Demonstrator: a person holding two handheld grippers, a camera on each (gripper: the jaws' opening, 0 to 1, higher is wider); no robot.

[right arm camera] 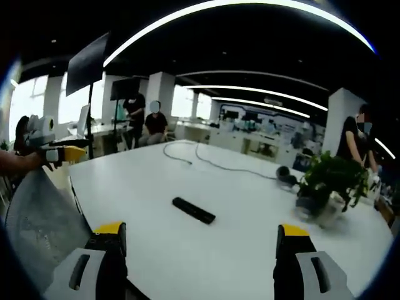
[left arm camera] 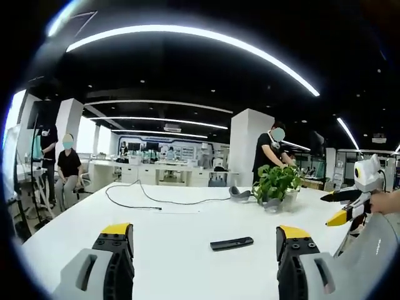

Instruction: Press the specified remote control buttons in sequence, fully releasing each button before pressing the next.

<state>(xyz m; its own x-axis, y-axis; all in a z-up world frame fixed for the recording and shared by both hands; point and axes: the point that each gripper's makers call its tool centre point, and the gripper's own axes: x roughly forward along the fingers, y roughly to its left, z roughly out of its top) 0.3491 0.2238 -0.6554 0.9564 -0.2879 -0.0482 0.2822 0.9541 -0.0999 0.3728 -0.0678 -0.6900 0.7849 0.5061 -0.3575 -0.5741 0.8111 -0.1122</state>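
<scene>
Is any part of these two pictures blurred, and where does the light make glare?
Left gripper view: mostly sharp; the remote is crisp, the ceiling light strip is blown out, straight lines bend. Right gripper view: the potted plant is smeared by blur, the windows glare white, the remote stays readable.

Black remote (right arm camera: pixel 194 210) on white table (right arm camera: pixel 237 206); yellow-tipped fingers (left arm camera: pixel 115 229).
</scene>
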